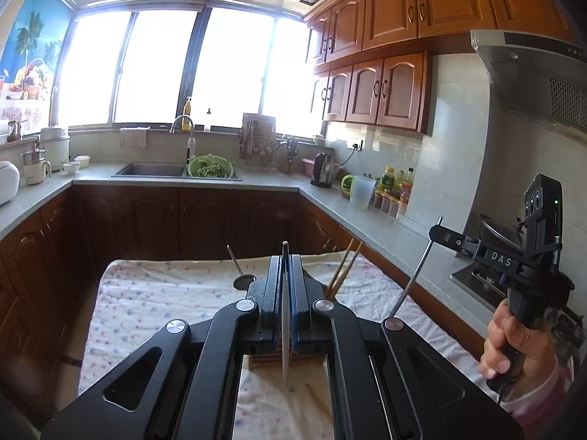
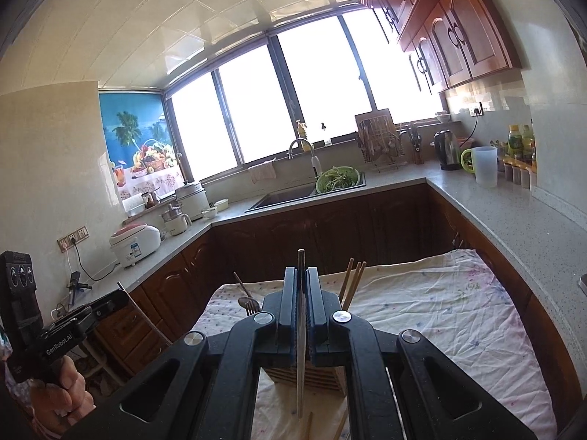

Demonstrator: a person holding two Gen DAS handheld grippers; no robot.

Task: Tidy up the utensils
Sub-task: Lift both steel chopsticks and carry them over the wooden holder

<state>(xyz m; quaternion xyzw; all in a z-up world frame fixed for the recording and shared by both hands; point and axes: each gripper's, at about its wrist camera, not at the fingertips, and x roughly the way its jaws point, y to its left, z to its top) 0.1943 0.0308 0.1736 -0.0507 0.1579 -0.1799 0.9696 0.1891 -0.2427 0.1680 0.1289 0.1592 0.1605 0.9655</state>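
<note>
We hold both grippers above the wooden utensil holder (image 2: 304,376), which stands on the dotted cloth (image 2: 440,315) and serves as our landmark. The left gripper (image 1: 285,278) is clamped tight on a thin metal utensil (image 1: 285,352), whose shaft runs upright between the pads, its lower end hanging over the cloth just on our side of the holder. The right gripper (image 2: 301,293) is likewise squeezed shut on a second slim metal piece (image 2: 301,377), also held nearly vertical, its lower end dropping in front of the holder's near face. What kind of utensils they are we cannot tell; only narrow shafts show.

Behind the jaws, chopsticks (image 2: 353,282) rise on the holder's right side, and a spoon and fork (image 2: 246,302) on its left. More chopsticks (image 2: 310,427) lie on the cloth nearer to us than the holder.

The deciding relation, we judge: both held pieces already stand upright, so each needs only to travel forward over a slot and descend. Neither hand looks clearly nearer.
</note>
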